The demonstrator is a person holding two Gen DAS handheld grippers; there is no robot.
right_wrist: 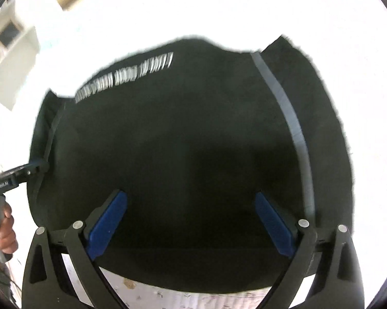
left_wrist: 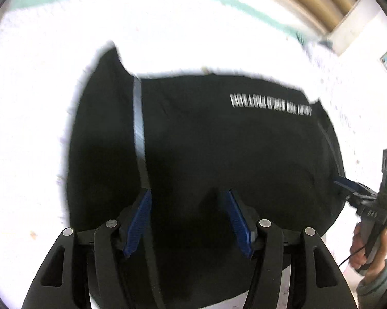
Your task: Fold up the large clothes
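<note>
Facing: black garment (left_wrist: 219, 154) spread on white surface (left_wrist: 39, 103) ahead of both my tools.
Long axis: across, sleeve to sleeve.
Left tool (left_wrist: 189, 221): wide, empty, over its near hem.
Right tool (right_wrist: 191, 221): wide, empty, equally near.

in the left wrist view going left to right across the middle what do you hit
white surface → black garment's left edge → grey stripe → white lettering → dark stripe near the right edge → right gripper at the garment's edge → hand holding it

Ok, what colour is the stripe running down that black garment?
Grey stripe on the black garment, clearest in the left wrist view.
</note>
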